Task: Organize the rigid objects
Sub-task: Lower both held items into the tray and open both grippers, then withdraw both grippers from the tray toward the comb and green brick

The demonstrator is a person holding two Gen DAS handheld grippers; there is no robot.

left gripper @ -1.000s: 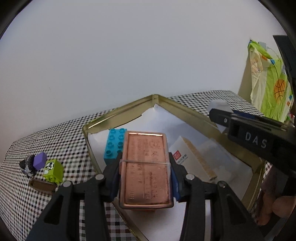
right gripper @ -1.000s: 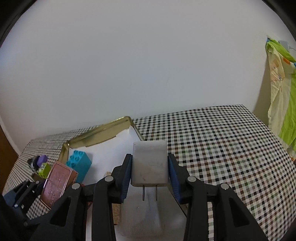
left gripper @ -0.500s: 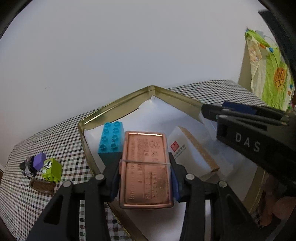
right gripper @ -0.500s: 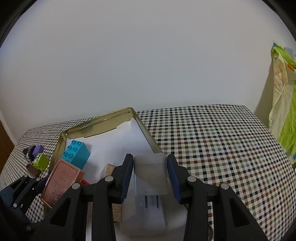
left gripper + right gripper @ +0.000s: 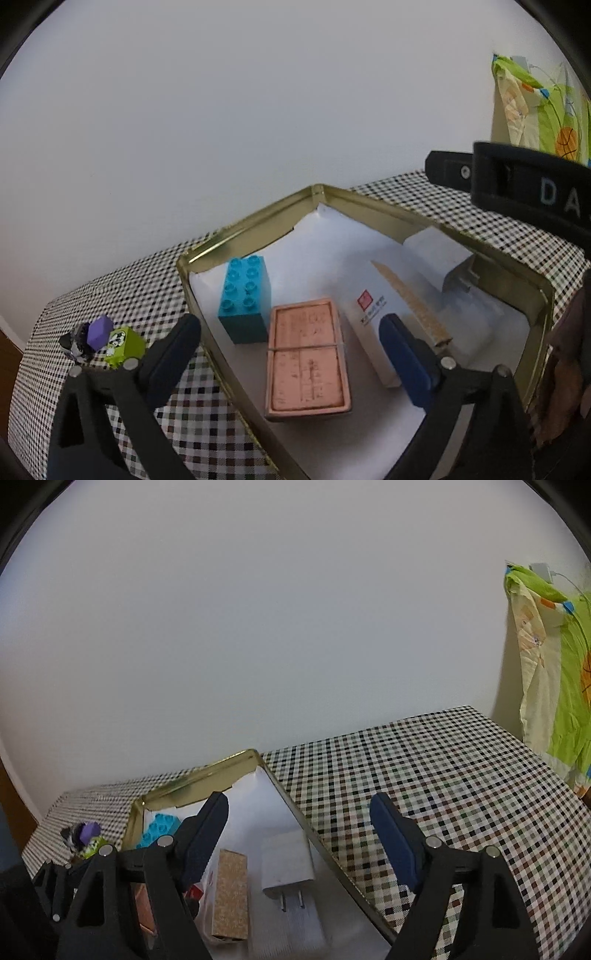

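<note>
Left wrist view: both hand-held grippers' jaws have just opened wide — left (image 5: 291, 343) above the copper tin (image 5: 307, 356), right (image 5: 298, 834) above the charger (image 5: 287, 864).

The desk (image 5: 424, 775) wears a small check of black, white and muted brown-green squares. On it sits a gold tin tray (image 5: 258, 229) lined in white. Inside lie a turquoise studded brick (image 5: 245, 295), a copper-pink case (image 5: 306, 354), a white box (image 5: 373, 314) with a red mark and a cork-brown edge, and a white plug (image 5: 286, 860). At nine o'clock of the tray stand a lime-green block (image 5: 123, 345) and a purple cube (image 5: 99, 328). At two o'clock hangs a lime and cream cloth (image 5: 554, 683) with orange prints.
</note>
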